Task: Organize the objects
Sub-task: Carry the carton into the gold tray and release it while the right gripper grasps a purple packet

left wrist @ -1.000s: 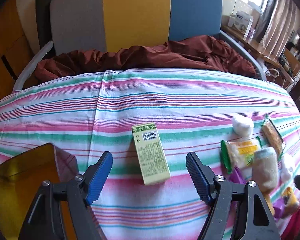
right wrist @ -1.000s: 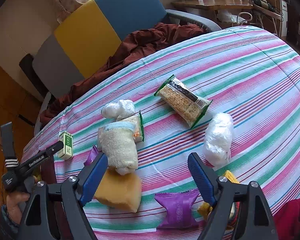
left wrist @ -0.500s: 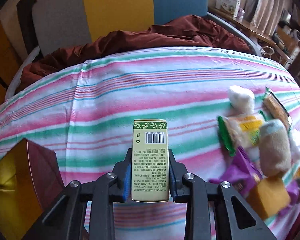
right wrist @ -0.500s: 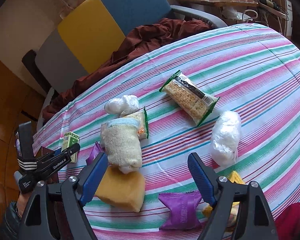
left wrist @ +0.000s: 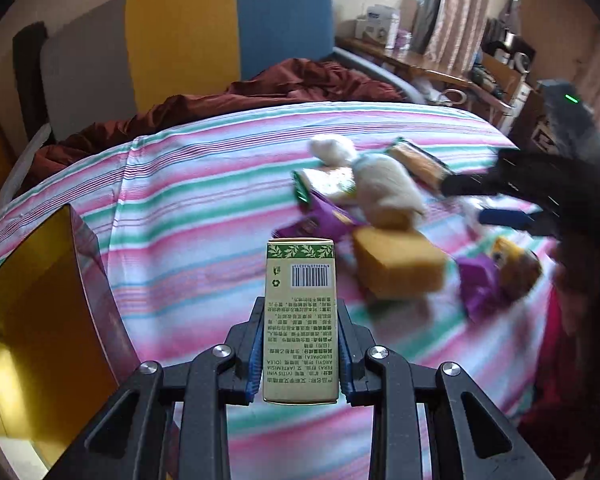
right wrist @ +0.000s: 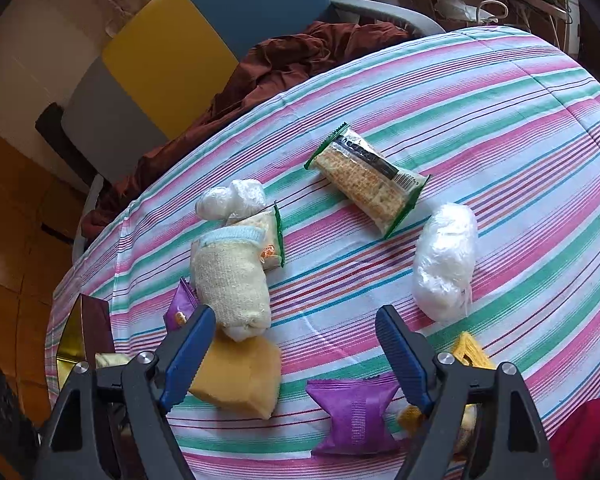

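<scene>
My left hand-held gripper (left wrist: 300, 356) pinches the green carton (left wrist: 300, 320) by its long side faces, lifted clear above the striped worktop (left wrist: 204, 184). It looks light and stiff, though its thin card walls would probably dent under a hard squeeze. My right hand-held gripper (right wrist: 296, 354) hangs wide and empty over the snack pile. Left of the carton, the gold-lined box (left wrist: 40, 300) stands open at the worktop's edge, with clear cloth between. Farther off, the soft sponge (left wrist: 400, 264), rolled sock (left wrist: 388, 188) and cracker pack (right wrist: 366, 180) crowd the right.
</scene>
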A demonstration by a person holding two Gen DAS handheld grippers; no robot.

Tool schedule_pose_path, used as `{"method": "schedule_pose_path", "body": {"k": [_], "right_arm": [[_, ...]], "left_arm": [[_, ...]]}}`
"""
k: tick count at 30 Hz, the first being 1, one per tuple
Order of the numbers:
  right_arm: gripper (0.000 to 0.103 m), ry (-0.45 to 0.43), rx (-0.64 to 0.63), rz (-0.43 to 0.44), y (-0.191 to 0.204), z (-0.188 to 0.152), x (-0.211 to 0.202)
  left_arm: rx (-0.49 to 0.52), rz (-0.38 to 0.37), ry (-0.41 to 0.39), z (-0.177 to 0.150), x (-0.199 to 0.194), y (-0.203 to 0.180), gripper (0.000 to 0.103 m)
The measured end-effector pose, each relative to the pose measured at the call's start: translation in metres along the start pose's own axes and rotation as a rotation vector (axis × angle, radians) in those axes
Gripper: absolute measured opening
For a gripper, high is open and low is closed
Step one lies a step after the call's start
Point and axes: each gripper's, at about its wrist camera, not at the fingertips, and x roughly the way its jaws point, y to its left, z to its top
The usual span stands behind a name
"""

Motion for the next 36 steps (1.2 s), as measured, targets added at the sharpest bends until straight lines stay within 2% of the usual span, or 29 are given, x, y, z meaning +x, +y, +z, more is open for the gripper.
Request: {"method": "schedule_pose_path", "body": {"k": [6,12,15,20,26,36], "right_arm": [[0.071,0.060,-0.016,0.036,0.006,-0.011,-0.002],[0.070,0.084,-0.056,-0.044,0.002,-0.029,-0.025],[0.070,0.112,-0.073,-0.121,-0.002,-0.036,-0.021],[0.062,0.136,-0.116,-0.194,0.004,-0.038,-0.007],[0.035,0.206,-0.195,-0.295,0.012,-0.044,0.026],[0.034,0.160,-0.229,-0.320,0.015,-0.042,0.030]], "left_arm": [[0.008,-0.066,-0.032,-0.037,-0.035,-0.007,0.030],[-0.017,-0.091,-0.067,-0.054,-0.057,0.008,0.030],[-0.050,-0.106,-0.073,-0.059,-0.061,0.015,0.030],[-0.068,-0.107,-0.078,-0.069,-0.067,0.021,0.030],[-0.105,-0.090,-0.087,-0.079,-0.076,0.035,0.030],[-0.196,-0.044,-0.118,-0.088,-0.092,0.069,0.030]]}}
